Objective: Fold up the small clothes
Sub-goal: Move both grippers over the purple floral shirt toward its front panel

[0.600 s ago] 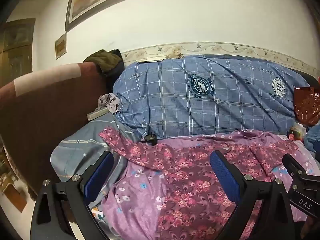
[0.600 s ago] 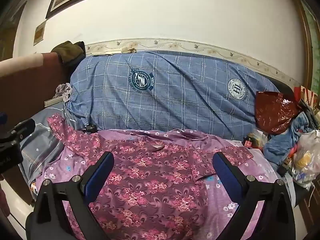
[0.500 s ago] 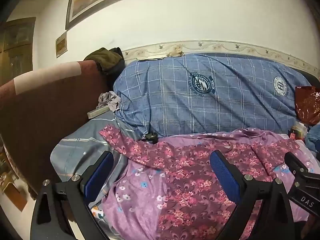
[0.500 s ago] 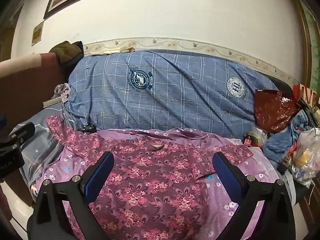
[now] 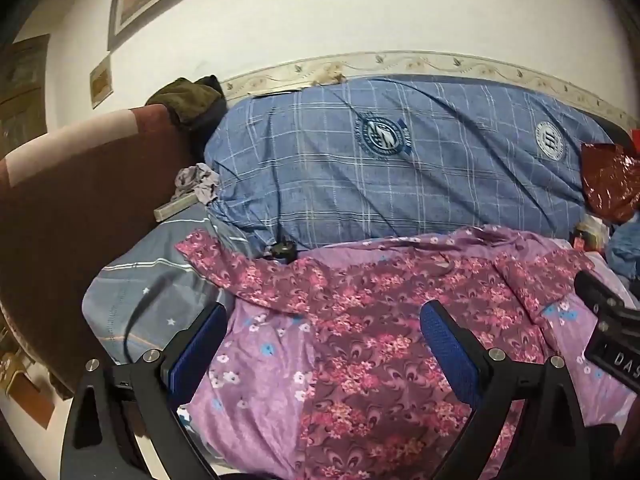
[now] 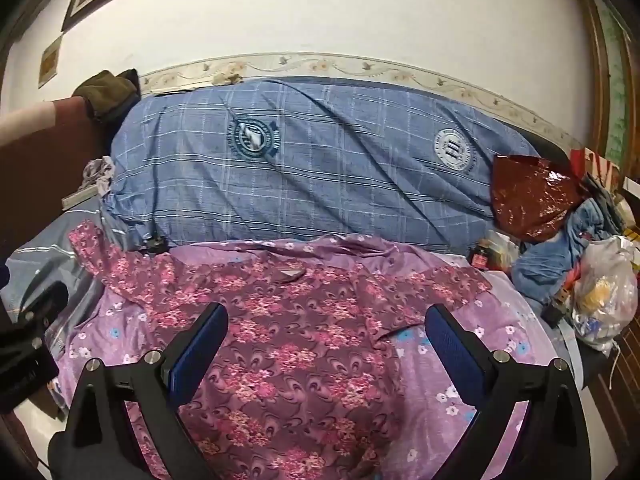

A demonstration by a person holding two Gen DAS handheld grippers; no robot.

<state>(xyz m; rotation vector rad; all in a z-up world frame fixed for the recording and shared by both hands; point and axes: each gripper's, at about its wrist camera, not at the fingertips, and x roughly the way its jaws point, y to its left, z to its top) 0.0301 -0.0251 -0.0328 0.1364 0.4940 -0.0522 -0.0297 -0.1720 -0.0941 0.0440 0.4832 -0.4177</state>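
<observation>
Across the near half of the bed (image 6: 520, 364), over a lilac flowered sheet, lies the task's garment — a maroon floral top (image 6: 304, 344), spread flat with its neck toward the wall and its hem toward the camera. One sleeve (image 5: 224, 260) runs out to the left onto the grey striped bedding (image 5: 152, 280); the other sleeve (image 6: 452, 284) points right, shorter-looking and slightly rumpled. Laid open like this, the top reads as prepared for folding, nothing yet doubled over. Left gripper (image 5: 324, 344) hangs above the top's left side, fingers spread wide with nothing between them; one blue pad sits over the lilac sheet, the other over the maroon cloth. Right gripper (image 6: 324, 344) hangs over the middle of the top, fingers likewise fully apart and empty, both tilted downward toward the fabric. Each gripper shows at the edge of the other's view, so the two are close side by side — probably positioned to take matching points on the garment. Behind the top, a large blue checked bundle (image 6: 304, 168) with round crests fills the back of the bed against the wall, leaving only the front strip as working surface. Clutter at the right: a dark red plastic bag (image 6: 532, 196), blue clothing (image 6: 560, 252), a clear bag (image 6: 604, 280). My guess: a sleeve gets folded inward first; thin fabric may drag the sheet beneath.
</observation>
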